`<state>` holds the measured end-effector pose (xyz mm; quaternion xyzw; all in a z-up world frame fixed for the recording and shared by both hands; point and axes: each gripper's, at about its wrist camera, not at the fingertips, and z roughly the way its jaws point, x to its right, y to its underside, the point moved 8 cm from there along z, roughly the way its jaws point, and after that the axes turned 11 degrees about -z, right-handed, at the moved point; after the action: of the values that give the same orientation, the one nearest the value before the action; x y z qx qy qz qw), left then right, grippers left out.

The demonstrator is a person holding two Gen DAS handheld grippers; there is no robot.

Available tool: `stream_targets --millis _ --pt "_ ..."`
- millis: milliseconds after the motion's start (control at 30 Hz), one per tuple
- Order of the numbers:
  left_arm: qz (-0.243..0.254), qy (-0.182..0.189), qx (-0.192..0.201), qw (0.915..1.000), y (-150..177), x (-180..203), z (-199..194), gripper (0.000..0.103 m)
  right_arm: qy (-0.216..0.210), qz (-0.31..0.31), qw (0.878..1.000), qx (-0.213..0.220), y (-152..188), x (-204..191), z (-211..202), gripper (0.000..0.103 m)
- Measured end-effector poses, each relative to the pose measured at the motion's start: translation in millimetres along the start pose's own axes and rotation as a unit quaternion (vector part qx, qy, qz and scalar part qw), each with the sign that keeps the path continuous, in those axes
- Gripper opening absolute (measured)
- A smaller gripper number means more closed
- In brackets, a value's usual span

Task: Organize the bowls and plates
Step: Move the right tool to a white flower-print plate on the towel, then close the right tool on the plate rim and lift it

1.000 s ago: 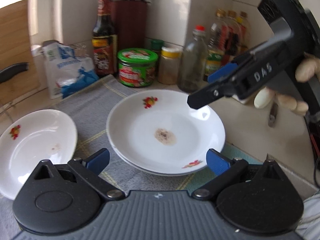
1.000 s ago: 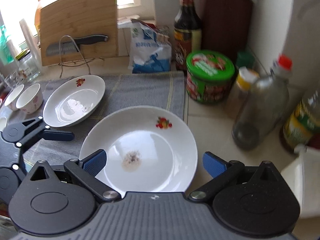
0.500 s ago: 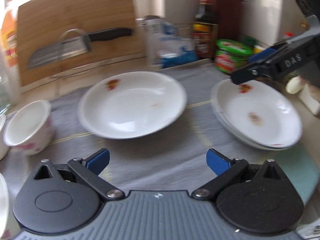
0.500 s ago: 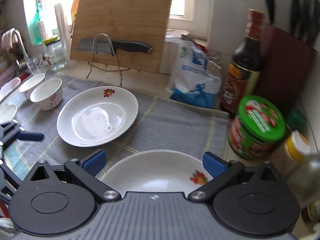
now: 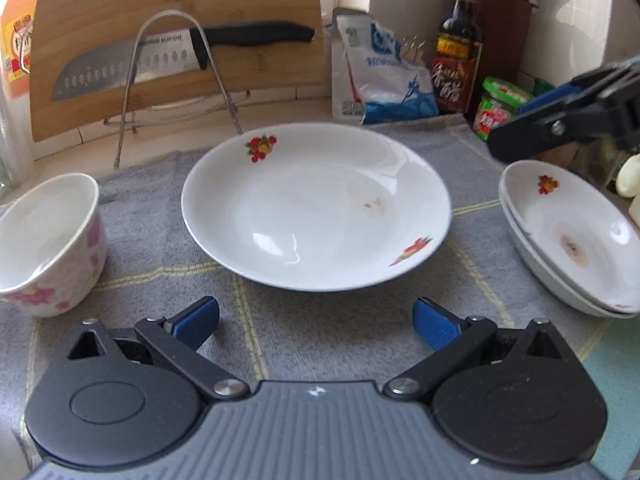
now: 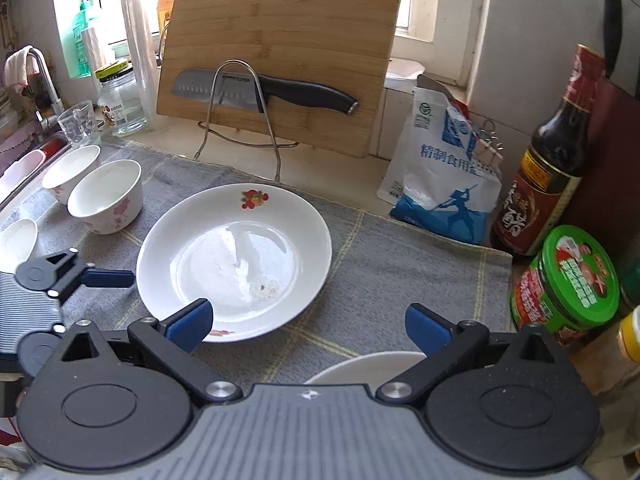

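Left wrist view: left gripper (image 5: pixel 316 322) spread wide, empty, facing the plate (image 5: pixel 316 210).
Glazed, stiff, breakable, slippery; pinch its near rim. Right gripper (image 6: pixel 308 326) also wide, empty.

Pretty cramped kitchen corner here. Daylight pours in through the window (image 6: pixel 116 4) on the left, washing out the glass. White tiled walls (image 6: pixel 520 32) meet in the corner on the right. The pale counter (image 6: pixel 328 148) is mostly covered by a grey cloth (image 6: pixel 392 264) with thin yellow lines. A bamboo cutting board (image 6: pixel 280 48) leans against the window ledge, with a wire rack (image 6: pixel 240 112) in front holding a big knife (image 6: pixel 264 88). There's a faucet (image 6: pixel 40 76) off at the far left with a rag draped over it.
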<state>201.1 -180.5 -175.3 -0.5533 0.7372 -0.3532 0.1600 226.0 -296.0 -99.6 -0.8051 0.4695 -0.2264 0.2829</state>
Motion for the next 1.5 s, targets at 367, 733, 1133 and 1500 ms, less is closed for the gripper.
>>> stream_targets --millis 367,733,1133,1500 --pt "0.027 0.001 0.012 0.9996 -7 4 12 0.103 -0.085 -0.011 0.996 -0.021 -27 4 50 0.103" --pt "0.025 0.003 0.023 0.9994 -10 3 13 0.103 -0.179 -0.013 0.982 -0.055 -44 1 111 0.103" --pt "0.029 0.006 0.027 0.9992 -10 4 12 0.103 -0.265 0.02 0.962 -0.062 -58 6 141 0.103" --pt "0.027 0.003 0.029 0.9992 -13 2 14 0.103 -0.325 0.057 0.94 -0.084 -67 12 149 0.103"
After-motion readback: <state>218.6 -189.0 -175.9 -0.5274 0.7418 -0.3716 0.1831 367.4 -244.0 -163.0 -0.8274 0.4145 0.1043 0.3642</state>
